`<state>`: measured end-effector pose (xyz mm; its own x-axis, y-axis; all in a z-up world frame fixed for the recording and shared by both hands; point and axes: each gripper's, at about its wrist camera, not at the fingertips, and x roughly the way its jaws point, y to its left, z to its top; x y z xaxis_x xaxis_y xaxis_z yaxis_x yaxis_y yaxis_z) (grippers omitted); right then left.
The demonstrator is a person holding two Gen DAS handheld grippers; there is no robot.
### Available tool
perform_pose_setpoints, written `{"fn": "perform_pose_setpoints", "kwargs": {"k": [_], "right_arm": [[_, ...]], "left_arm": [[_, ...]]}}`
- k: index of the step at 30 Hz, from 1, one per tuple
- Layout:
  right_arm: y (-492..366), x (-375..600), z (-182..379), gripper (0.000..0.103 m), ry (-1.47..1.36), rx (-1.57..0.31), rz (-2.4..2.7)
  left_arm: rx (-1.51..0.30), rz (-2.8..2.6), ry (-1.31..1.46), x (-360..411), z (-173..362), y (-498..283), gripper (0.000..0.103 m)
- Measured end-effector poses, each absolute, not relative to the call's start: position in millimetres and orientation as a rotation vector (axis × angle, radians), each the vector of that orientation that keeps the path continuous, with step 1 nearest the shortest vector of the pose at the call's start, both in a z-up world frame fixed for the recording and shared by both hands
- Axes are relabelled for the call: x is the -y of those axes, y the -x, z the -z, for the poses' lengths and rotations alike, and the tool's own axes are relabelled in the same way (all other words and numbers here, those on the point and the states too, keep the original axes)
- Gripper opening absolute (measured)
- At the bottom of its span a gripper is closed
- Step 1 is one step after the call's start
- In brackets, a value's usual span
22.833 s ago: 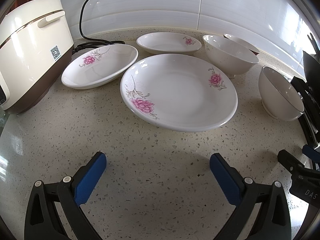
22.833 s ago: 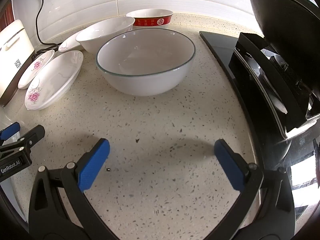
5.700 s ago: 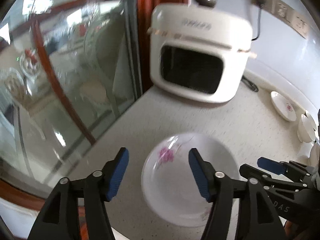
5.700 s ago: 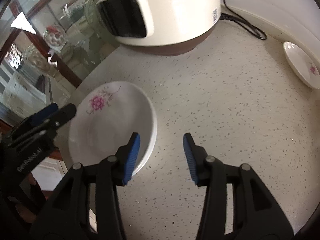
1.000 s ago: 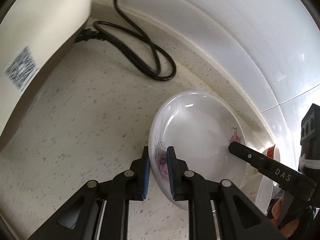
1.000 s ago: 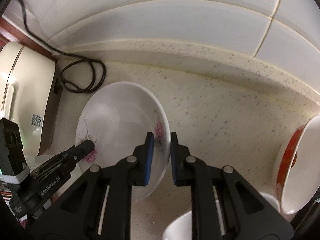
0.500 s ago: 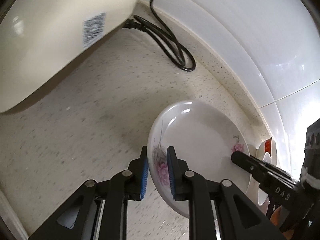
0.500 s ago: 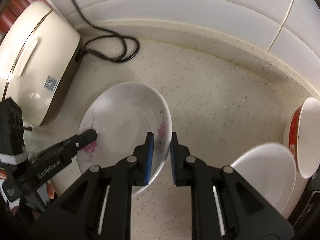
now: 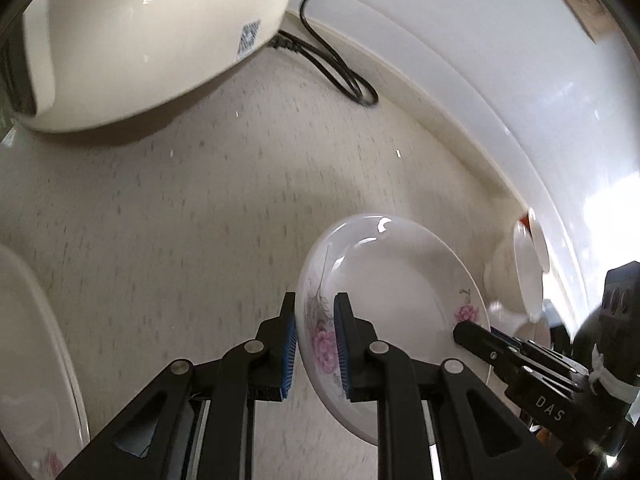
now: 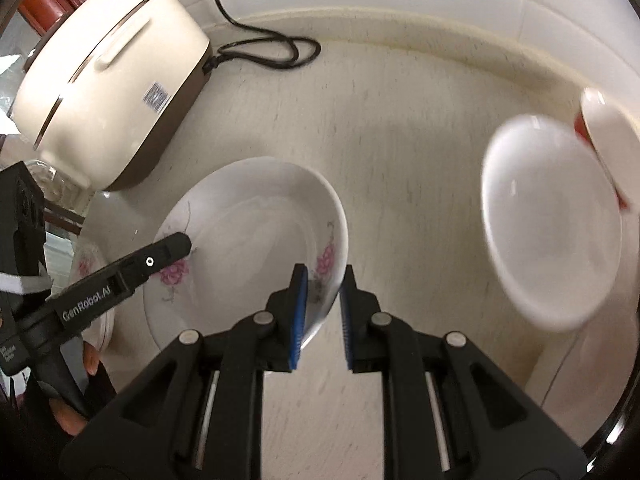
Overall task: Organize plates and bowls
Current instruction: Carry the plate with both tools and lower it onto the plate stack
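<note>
A white plate with pink flowers is held in the air above the counter by both grippers. My left gripper is shut on its left rim; it also shows in the right wrist view. My right gripper is shut on its right rim; it also shows in the left wrist view. Another flowered plate lies on the counter to the left, partly under the held one.
A cream rice cooker stands at the left with its black cord by the tiled wall. White bowls and a red-rimmed bowl stand at the right, also in the left wrist view.
Both grippers have carried the plate back from the wall and to the left, toward the rice cooker. The plate lying on the counter has come into view.
</note>
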<state>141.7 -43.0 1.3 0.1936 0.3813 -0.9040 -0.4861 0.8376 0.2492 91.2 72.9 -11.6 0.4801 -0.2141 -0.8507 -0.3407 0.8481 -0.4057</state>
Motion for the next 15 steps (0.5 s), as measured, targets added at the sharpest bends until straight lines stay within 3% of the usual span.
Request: {"fn": "perform_pose_setpoints", "kwargs": {"k": [15], "right_arm": [[-75.5,107.4,0.6,0.019,-0.055,-1.231,-0.510]], "left_arm": [[-1.122,0.026,0.416,-29.4,1.0,-53.5,0.017]]}}
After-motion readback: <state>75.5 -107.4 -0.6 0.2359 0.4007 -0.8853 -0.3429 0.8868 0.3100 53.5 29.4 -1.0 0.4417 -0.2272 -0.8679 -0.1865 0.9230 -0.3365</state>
